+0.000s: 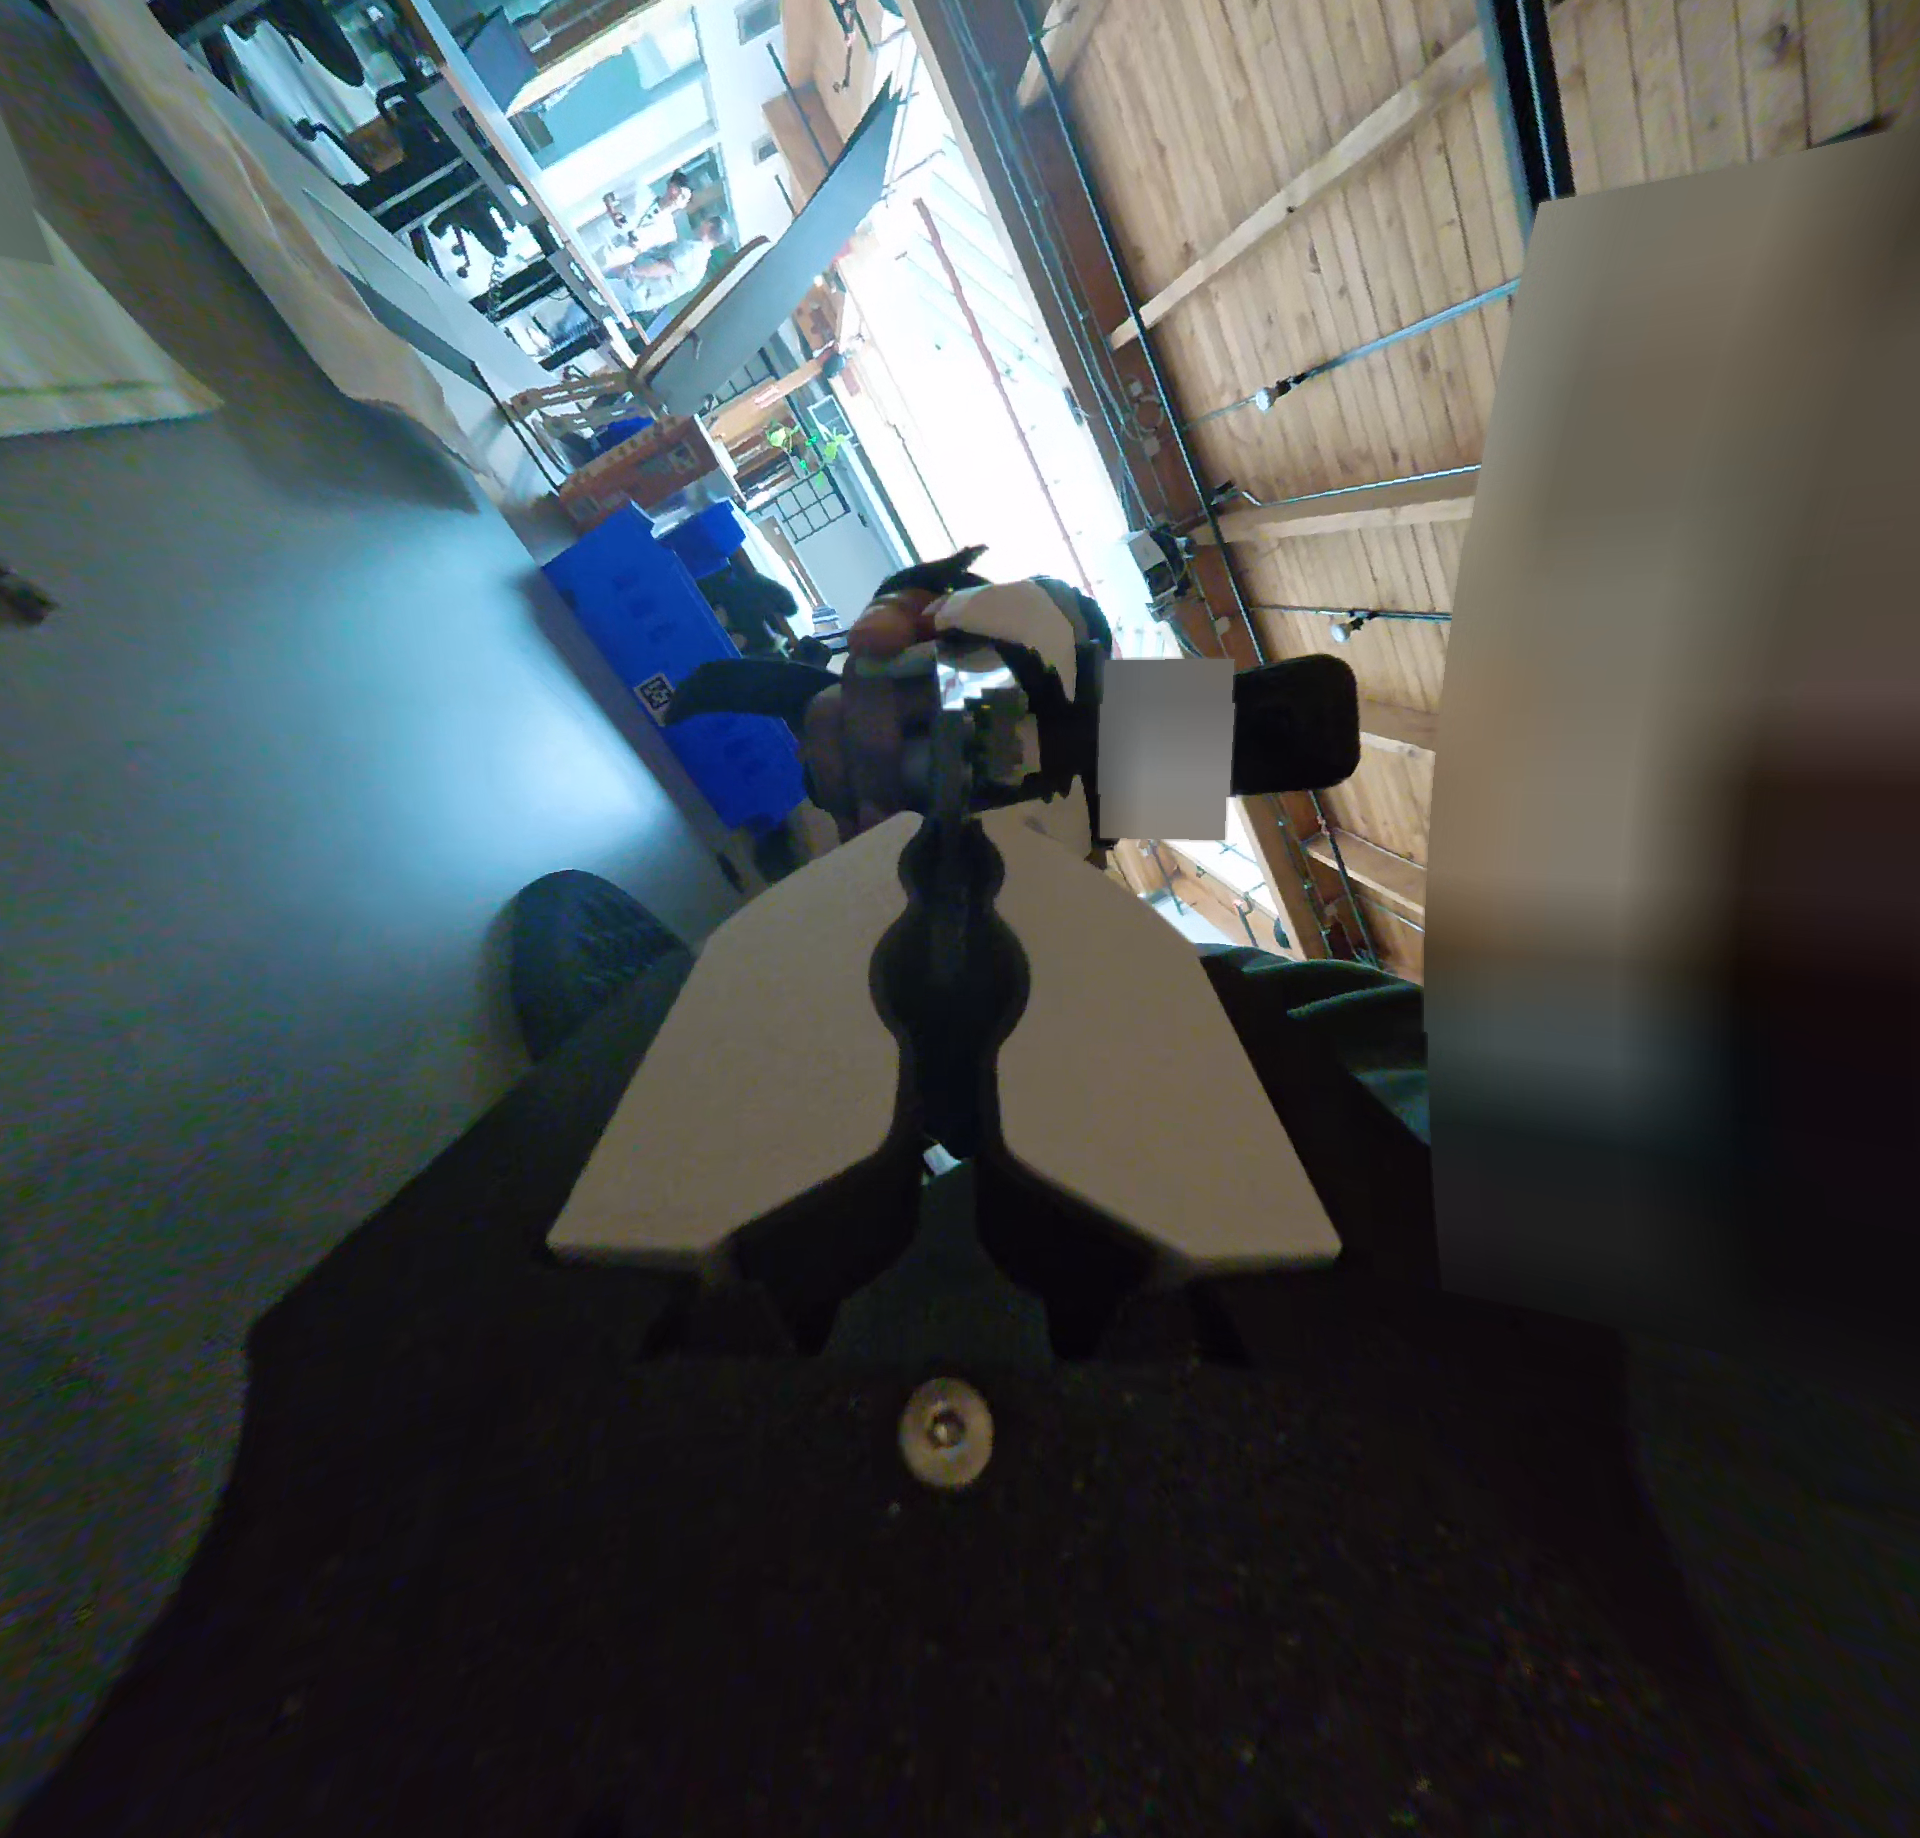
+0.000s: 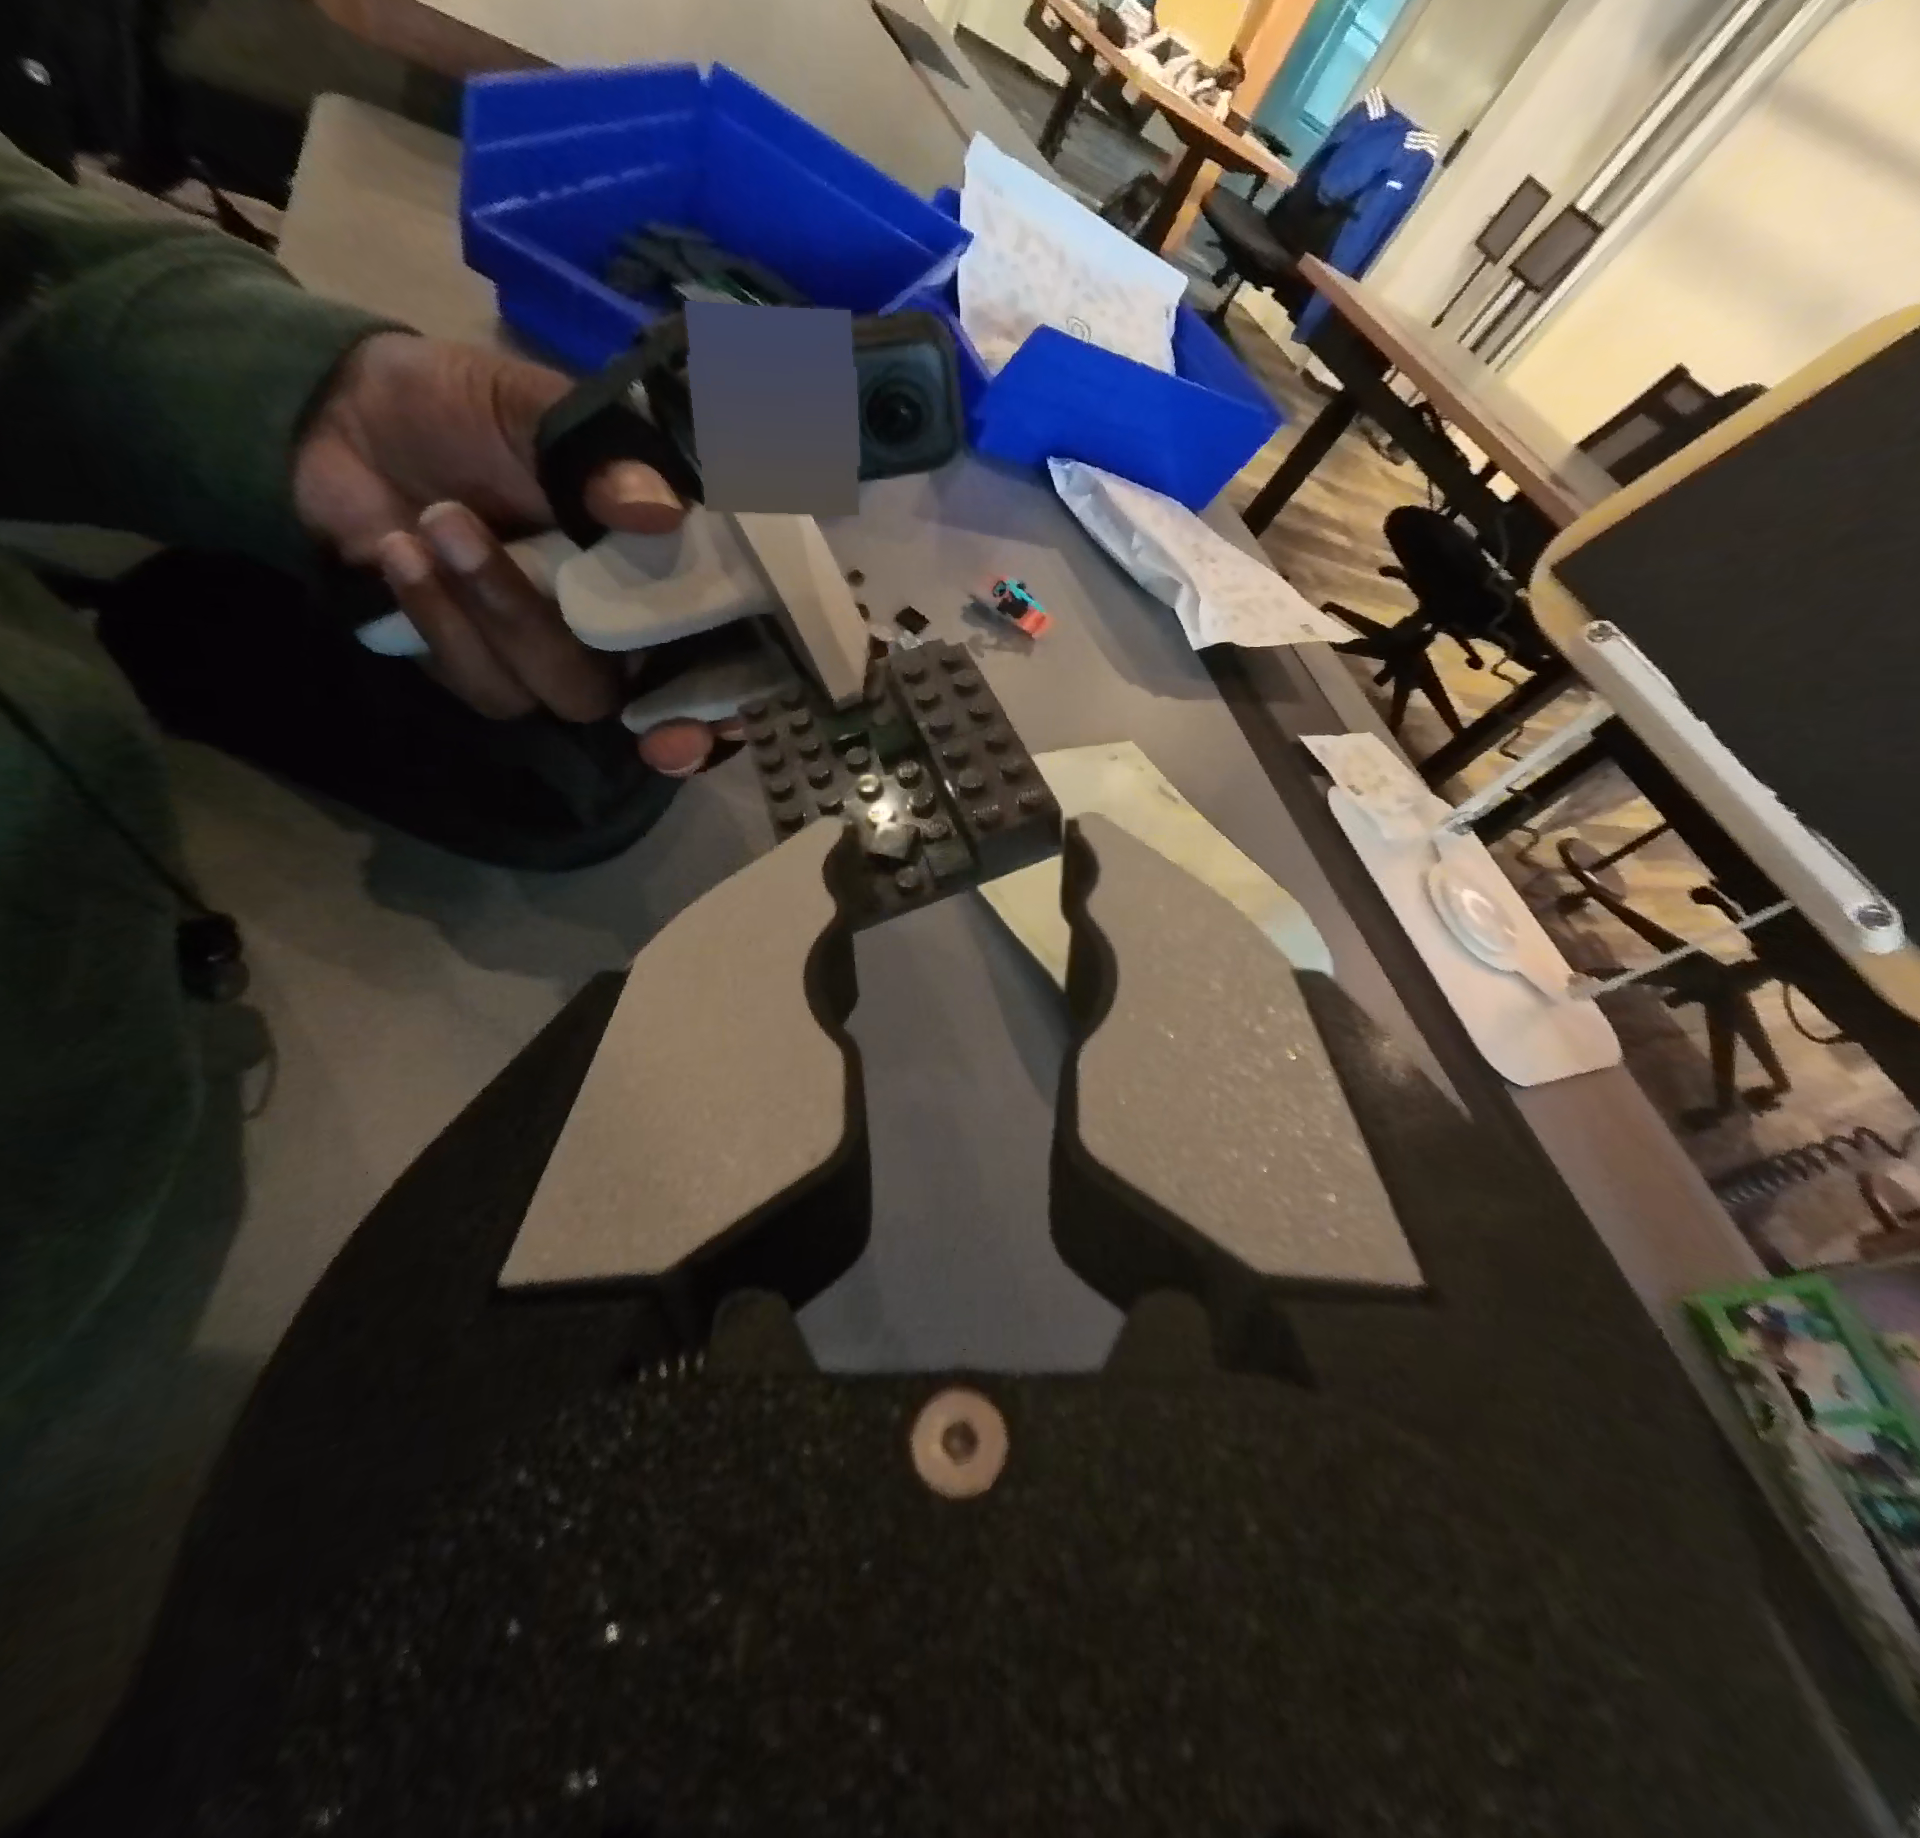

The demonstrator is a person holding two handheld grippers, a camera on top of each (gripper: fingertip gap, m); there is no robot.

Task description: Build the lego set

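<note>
Nearest in the right wrist view, the right gripper (image 2: 948, 858) is seen with its grey-padded fingers (image 2: 717, 1040) spread apart and nothing between them, the tips reaching the near edge of the dark studded lego plate assembly (image 2: 914, 770). That assembly is held up over the grey bench (image 2: 1091, 583) and is tilted toward the camera; whether its far corner rests on the bench cannot be told. A small dark piece (image 2: 888, 838) is seen lying on the studs near the open tips.

Just beyond, the left gripper (image 2: 847, 692) is seen, carried in a person's hand (image 2: 468, 541), with its fingers clamped on the far edge of the assembly. In the left wrist view the same grip shows from behind: the left gripper (image 1: 951, 832) is closed on a thin dark plate edge, and the right gripper (image 1: 997, 687) is seen facing it.

Farther off on the bench lie a few loose dark bits (image 2: 909, 619) and a small red and teal lego piece (image 2: 1018, 609), then folded paper instruction sheets (image 2: 1174, 552) and blue plastic bins (image 2: 717, 188).

The step in hand is judged to be seating a small piece on the held plate. The next move would call for the right fingers to be closed on that piece, or pressed down on it, while the plate is kept steady.
</note>
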